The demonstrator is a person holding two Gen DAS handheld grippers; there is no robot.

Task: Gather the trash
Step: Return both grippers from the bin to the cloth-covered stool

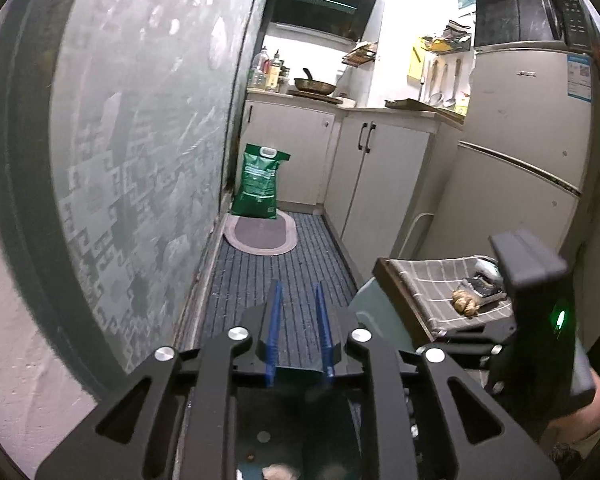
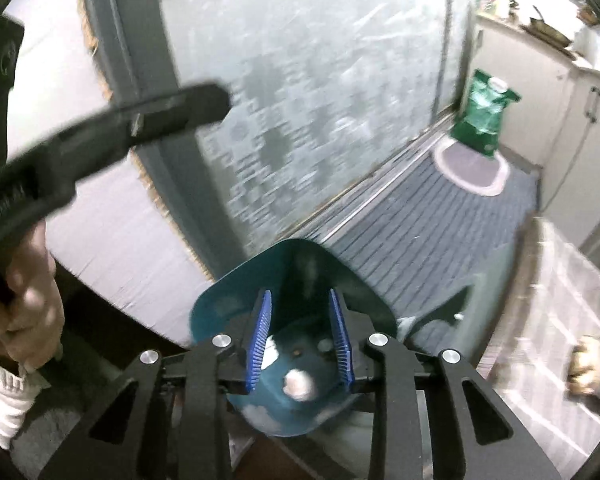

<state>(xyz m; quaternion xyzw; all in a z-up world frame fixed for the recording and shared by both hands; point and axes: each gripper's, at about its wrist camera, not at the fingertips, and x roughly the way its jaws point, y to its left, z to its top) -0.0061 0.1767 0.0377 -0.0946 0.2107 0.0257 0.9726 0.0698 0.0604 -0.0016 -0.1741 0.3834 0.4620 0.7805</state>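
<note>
A teal trash bin (image 2: 300, 272) stands open below my right gripper (image 2: 302, 312), which is open and empty above the bin's mouth. White crumpled scraps (image 2: 298, 384) lie on the bin's bottom. The bin's inside also shows under my left gripper in the left wrist view (image 1: 300, 440). My left gripper (image 1: 300, 300) is open and empty, pointing along the kitchen floor. A small table with a grey checked cloth (image 1: 432, 288) holds a piece of ginger (image 1: 466, 304) and a dark wrapper (image 1: 482, 286). The ginger shows blurred in the right wrist view (image 2: 586, 364).
A frosted glass sliding door (image 1: 140, 140) runs along the left. A green sack (image 1: 260, 180) stands on an oval mat (image 1: 262, 236) at the far end. White cabinets (image 1: 380, 168) and a fridge (image 1: 520, 152) with a microwave (image 1: 528, 12) line the right. The floor has a blue ribbed carpet (image 1: 260, 280).
</note>
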